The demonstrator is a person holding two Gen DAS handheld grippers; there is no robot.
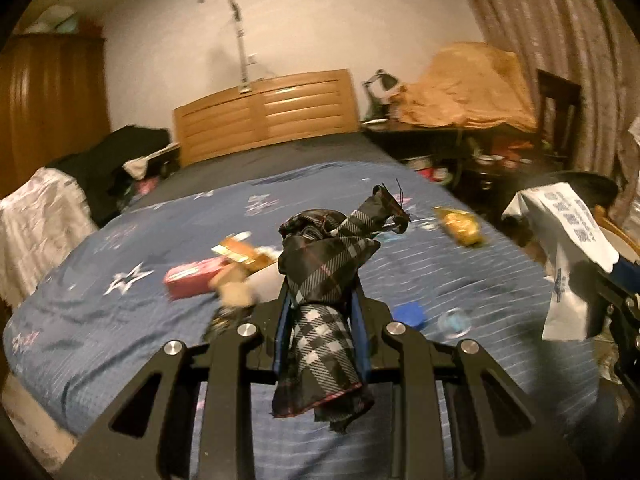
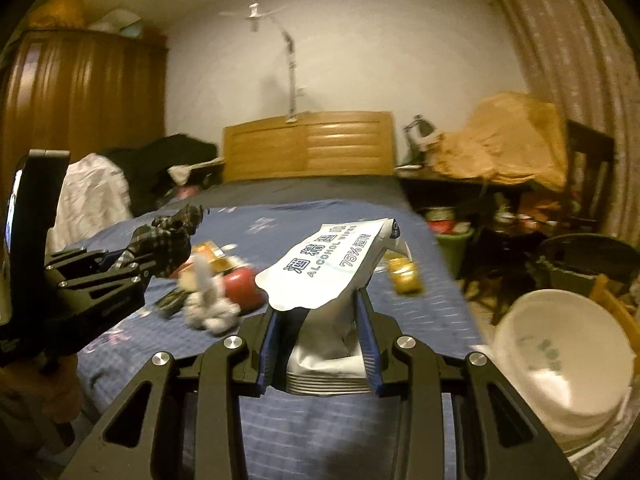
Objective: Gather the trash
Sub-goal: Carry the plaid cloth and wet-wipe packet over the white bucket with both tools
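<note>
Left tool (image 1: 320, 300): clamped tight on a bunched plaid cloth (image 1: 326, 276), which stands up out of the jaws at centre frame and drapes below them.
Bed (image 1: 100, 320): blue star-print cover filling the middle of both views; it carries the litter not yet collected.
Litter, left of centre: pink packet (image 1: 192, 280) and tan wrapper (image 1: 244, 256) lying close together; crumpled tissue (image 2: 208, 312) beside them.
Litter, right of centre: yellow wrapper (image 1: 460, 226) toward the bed's far right edge; blue cap (image 1: 410, 314) near the foot.
Right tool (image 2: 320, 340): jaws part-closed and pinching a white wipes pack (image 2: 336, 268), whose printed flap rises above the tips at centre frame.
White bucket (image 2: 560, 360): lower right of the right view, just off the bed's edge; whether it serves as the bin is unclear.
Step, judged: both loads carried clear of the bed toward a drop point.
Handling advice: keep both grips firm; the cloth hangs loose and may snag, so lift it clear. Release only once over the container.
</note>
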